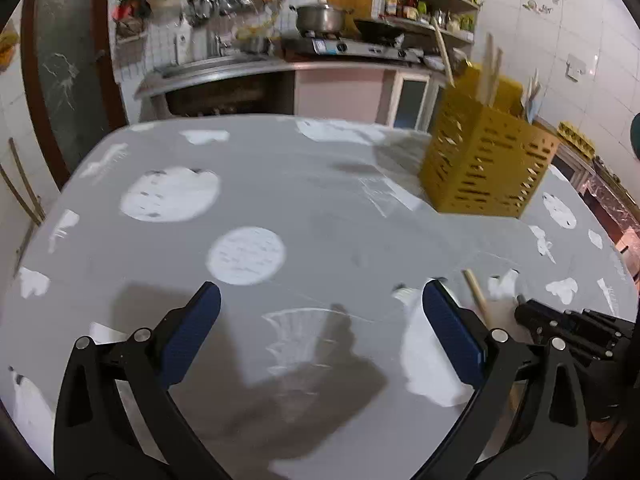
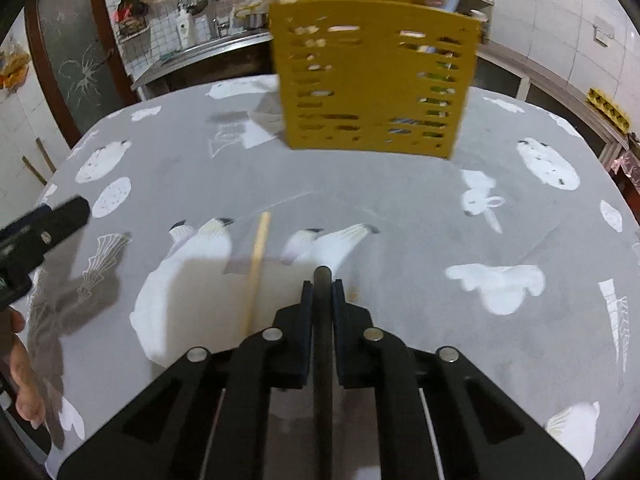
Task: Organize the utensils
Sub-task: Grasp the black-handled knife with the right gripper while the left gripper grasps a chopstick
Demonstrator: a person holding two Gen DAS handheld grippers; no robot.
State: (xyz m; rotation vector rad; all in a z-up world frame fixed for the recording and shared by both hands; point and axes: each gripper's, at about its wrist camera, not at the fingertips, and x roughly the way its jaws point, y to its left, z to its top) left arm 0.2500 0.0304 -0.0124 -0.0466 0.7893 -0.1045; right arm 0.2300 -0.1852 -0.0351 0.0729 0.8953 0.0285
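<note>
- Two grippers show: the left gripper has its blue fingers spread wide with nothing between them.
- Only the right wrist view shows the right gripper pinching a dark utensil handle.
- One wooden chopstick lies on the table just left of it.
- The yellow utensil holder stands at the far side, with wooden sticks in it.
- The tablecloth is grey with white shapes.
- A stove and pot sit far back.
</note>
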